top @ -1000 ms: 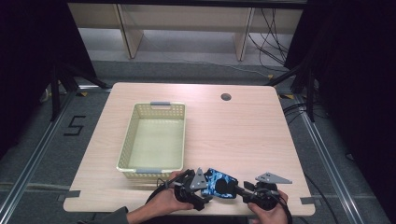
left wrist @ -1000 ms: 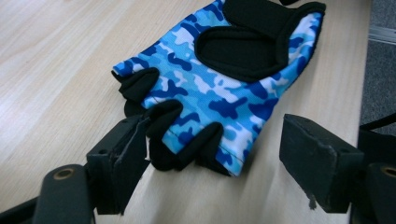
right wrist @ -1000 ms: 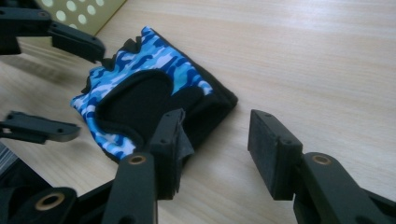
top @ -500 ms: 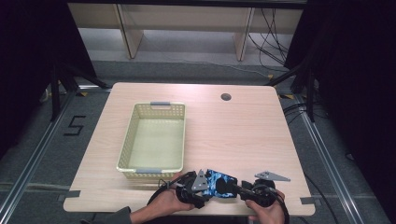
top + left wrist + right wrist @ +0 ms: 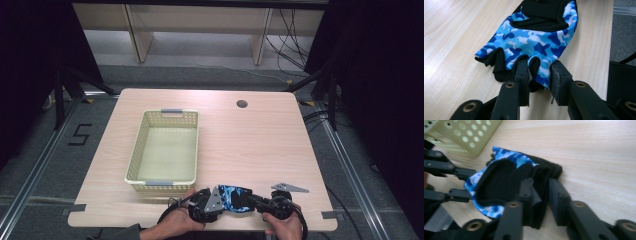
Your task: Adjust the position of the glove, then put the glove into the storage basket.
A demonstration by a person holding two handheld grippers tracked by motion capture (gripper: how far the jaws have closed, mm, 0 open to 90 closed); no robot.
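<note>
both hand-held grippers sit at the near edge of the table (image 5: 280, 150), one at each end of a blue camouflage fingerless glove (image 5: 231, 198). left gripper (image 5: 539, 82) has its jaws closed onto the finger end of the glove (image 5: 534, 42), pinching the fabric at one of the short black-trimmed finger openings. right gripper (image 5: 541, 195) is clamped on the black cuff end of the glove (image 5: 506, 182), a fold of dark cloth caught between its jaws.

compared with a second ago, the two grippers have drawn a little closer together along the table edge, and the glove between them looks more bunched (the change is small in the high view). that suggests the grasp on both ends is now settled and the glove is ready to be lifted.

a pale yellow perforated plastic basket (image 5: 165, 150) stands just beyond the glove, its near wall close to the left gripper (image 5: 206, 206), and it holds nothing. right gripper (image 5: 260, 202) lies further from it. judging by the layout, the likely next move is carrying the glove up and over the basket rim.
</note>
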